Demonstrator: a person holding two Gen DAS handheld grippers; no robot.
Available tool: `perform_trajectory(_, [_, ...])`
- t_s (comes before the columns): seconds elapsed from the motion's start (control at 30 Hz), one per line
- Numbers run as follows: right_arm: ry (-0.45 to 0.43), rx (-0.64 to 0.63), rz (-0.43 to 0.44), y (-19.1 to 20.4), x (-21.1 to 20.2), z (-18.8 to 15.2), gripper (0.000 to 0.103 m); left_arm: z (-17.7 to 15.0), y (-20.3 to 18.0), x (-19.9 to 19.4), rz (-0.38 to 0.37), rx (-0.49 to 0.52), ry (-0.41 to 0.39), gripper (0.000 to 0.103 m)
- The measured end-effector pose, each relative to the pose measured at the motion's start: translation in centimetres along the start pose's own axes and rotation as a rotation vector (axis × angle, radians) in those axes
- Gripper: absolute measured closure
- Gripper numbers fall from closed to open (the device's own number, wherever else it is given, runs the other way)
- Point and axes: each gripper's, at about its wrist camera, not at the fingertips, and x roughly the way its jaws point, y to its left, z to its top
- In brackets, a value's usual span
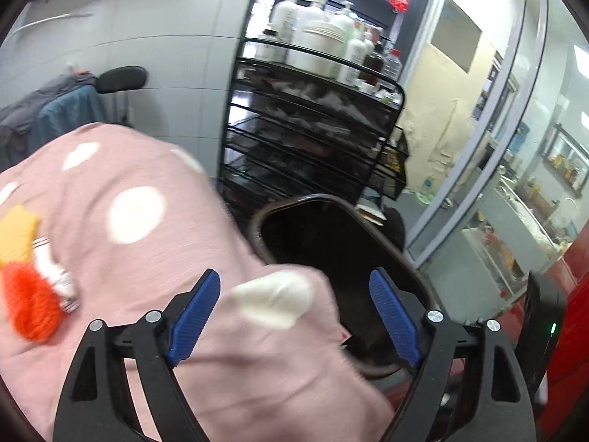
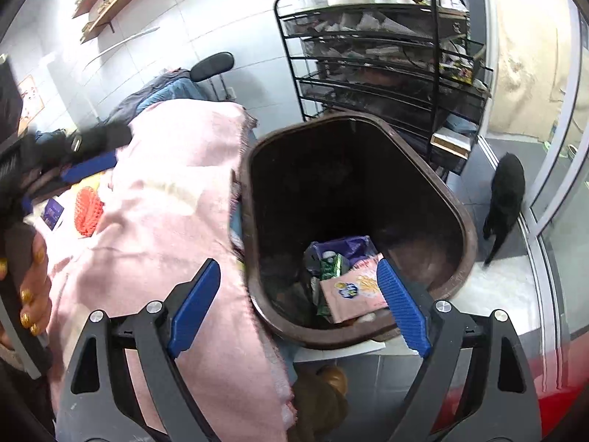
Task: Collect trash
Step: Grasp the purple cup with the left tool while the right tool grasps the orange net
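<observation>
A brown trash bin [image 2: 456,202] stands beside a table under a pink dotted cloth [image 2: 176,199]. Inside lie a pink packet [image 2: 349,294], a green carton [image 2: 331,265] and a purple wrapper [image 2: 346,246]. My right gripper [image 2: 298,309] is open and empty above the bin's near rim. My left gripper [image 1: 298,316] is open and empty over the cloth's edge [image 1: 154,243] by the bin [image 1: 272,213]. On the cloth lie an orange net [image 1: 29,309], a yellow item [image 1: 18,232] and a small white packet [image 1: 55,272]. The orange net [image 2: 87,210] also shows in the right wrist view.
A black wire rack [image 1: 309,129] with white bottles [image 1: 316,37] stands behind the bin. A black cat [image 2: 506,199] stands on the floor by the glass door [image 2: 563,184]. A chair with clothes [image 1: 55,110] stands behind the table. A hand [image 2: 33,287] holds the other gripper at left.
</observation>
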Motion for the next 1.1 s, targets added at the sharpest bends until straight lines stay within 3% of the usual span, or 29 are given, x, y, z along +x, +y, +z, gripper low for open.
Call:
perform_trajectory(0.27, [0.005,-0.094,0.111,4.9,0.4,1.2,0.011,-2.3,4.3,-4.9,0.111,-0.041,-0.043,0.012])
perform_trajectory(0.5, [0.043,-0.196,0.233,11.0,1.5,1.9,0.009,-4.9,9.0,-8.5,0.236,-0.102,-0.046,0.011])
perform_trajectory(1.1, [0.211,-0.391,0.452,26.1,5.3,3.0,0.009,-9.4,25.4,-16.9,0.493,-0.431,-0.076,0.011])
